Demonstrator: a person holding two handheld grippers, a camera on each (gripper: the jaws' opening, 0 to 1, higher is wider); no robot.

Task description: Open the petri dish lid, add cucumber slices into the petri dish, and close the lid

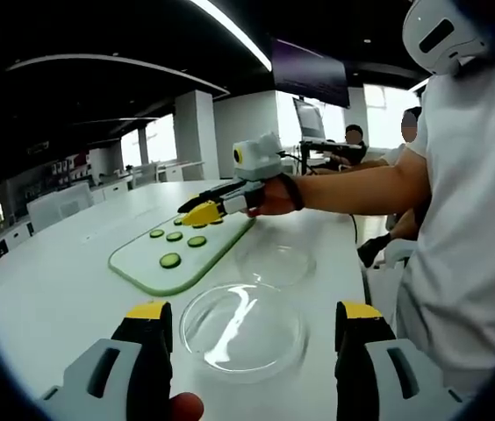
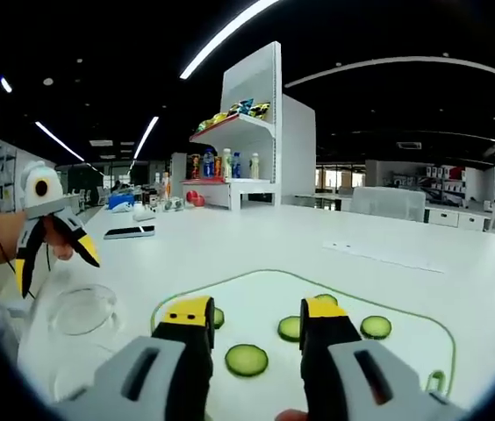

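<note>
Shelf packets (image 2: 240,109) bear print, seemingly unreadable

- The petri dish (image 1: 244,331) is made of clear, shiny stuff like glass or plastic; light is bounced off it.
- Its lid (image 1: 276,263) is clear and smooth too.
- The cutting board (image 2: 405,338) is seen as smooth, matt white plastic with a green edge.
- The cucumber slices (image 2: 247,360) look wet and smooth.
- The table (image 1: 46,298) is smooth, white and a little shiny.
- The left gripper (image 1: 254,326) and the right gripper (image 2: 256,317) are made of hard matt plastic, grey, black and yellow.
</note>
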